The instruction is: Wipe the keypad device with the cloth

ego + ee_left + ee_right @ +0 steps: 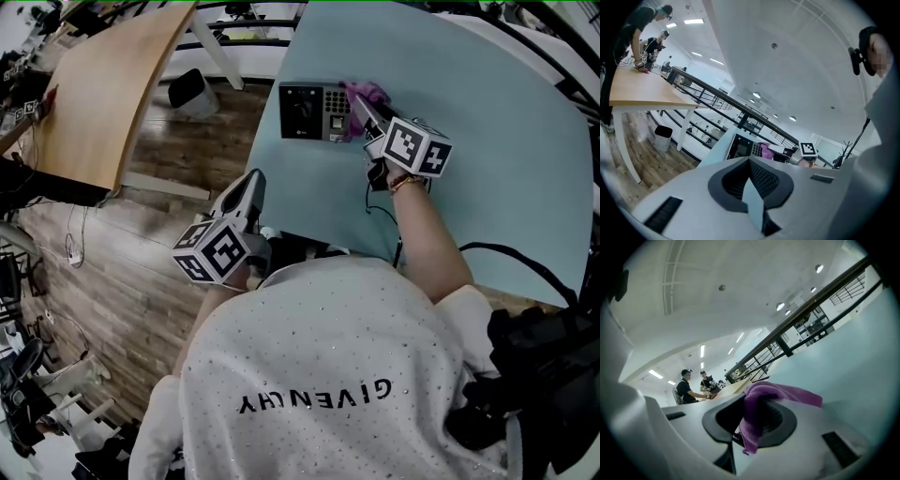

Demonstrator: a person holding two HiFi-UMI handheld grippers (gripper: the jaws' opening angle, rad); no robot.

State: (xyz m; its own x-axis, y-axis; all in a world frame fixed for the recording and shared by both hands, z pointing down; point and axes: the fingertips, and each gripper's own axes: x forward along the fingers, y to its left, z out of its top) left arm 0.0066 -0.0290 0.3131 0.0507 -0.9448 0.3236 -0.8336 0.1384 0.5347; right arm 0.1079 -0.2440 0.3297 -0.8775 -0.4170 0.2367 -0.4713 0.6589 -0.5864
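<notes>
1. Head view: the keypad device lies flat near the far left edge of the pale teal table. The purple cloth is bunched at the device's right end, touching it. The right gripper reaches across the table with its tip at the cloth. The left gripper hangs off the table's left edge over the wooden floor, well apart from the device and pointing toward it. A wooden table and a bin stand farther off.

2. Left gripper view: the jaws are drawn together with only a thin sliver between them, and they grip nothing. Beyond them the device stands at the teal table's edge, with the cloth just beside its keys and the other gripper's marker cube to the right. A person leans over the wooden table at the far left.

3. Right gripper view: the jaws are pinched narrowly on the cloth, which bulges up over them and trails a fold down between them. Teal table fills the right side. 2 people sit in the distance.
</notes>
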